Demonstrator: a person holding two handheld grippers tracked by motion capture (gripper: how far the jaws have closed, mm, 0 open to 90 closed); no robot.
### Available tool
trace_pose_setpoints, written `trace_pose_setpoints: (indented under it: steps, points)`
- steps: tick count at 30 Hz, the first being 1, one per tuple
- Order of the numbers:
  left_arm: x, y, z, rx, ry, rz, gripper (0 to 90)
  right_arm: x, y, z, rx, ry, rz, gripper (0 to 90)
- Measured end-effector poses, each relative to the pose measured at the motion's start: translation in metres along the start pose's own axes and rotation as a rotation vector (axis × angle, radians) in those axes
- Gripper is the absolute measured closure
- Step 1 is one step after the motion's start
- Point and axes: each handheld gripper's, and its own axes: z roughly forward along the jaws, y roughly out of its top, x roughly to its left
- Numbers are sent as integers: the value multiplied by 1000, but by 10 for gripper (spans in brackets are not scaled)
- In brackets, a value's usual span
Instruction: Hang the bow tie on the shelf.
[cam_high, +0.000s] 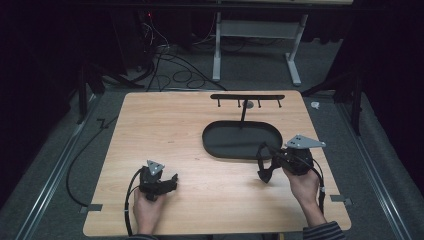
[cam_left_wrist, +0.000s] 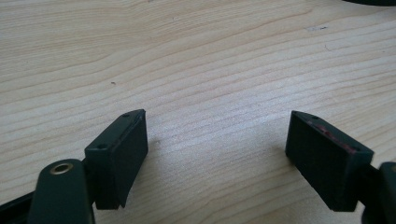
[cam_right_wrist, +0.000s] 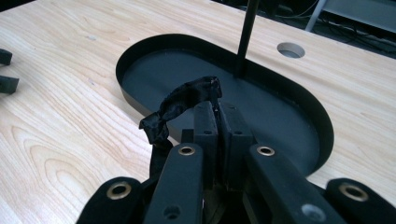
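Black fabric loop (cam_right_wrist: 180, 105), a scrunchie or hair band by the look of it, pinched at one end and drooping to the left of the jaws, just off the near right rim of the black oval tray (cam_right_wrist: 322, 126). Held clear of the wooden table (cam_high: 165, 125), near the right side. Rising from the tray, a thin post (cam_right_wrist: 246, 37) carrying a bar with small hooks (cam_high: 247, 97) at the far side.

Step in hand, most likely: carrying the loop toward the rack for hanging. Next move probably calls for lifting higher and farther, then spreading the loop over one hook, hard with a one-end pinch.

Right gripper (cam_right_wrist: 218, 109): clenched tight on the loop, pads nearly meeting. Left gripper (cam_left_wrist: 217, 149): released, jaws spread wide over bare wood, holding nothing, near the left.
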Motion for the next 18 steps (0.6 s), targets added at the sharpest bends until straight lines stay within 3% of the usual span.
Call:
trace_pose_setpoints:
  steps: [18]
  points:
    - [0, 0, 0, 1, 0, 1, 214, -7, 18, 9, -8, 30, 12, 883]
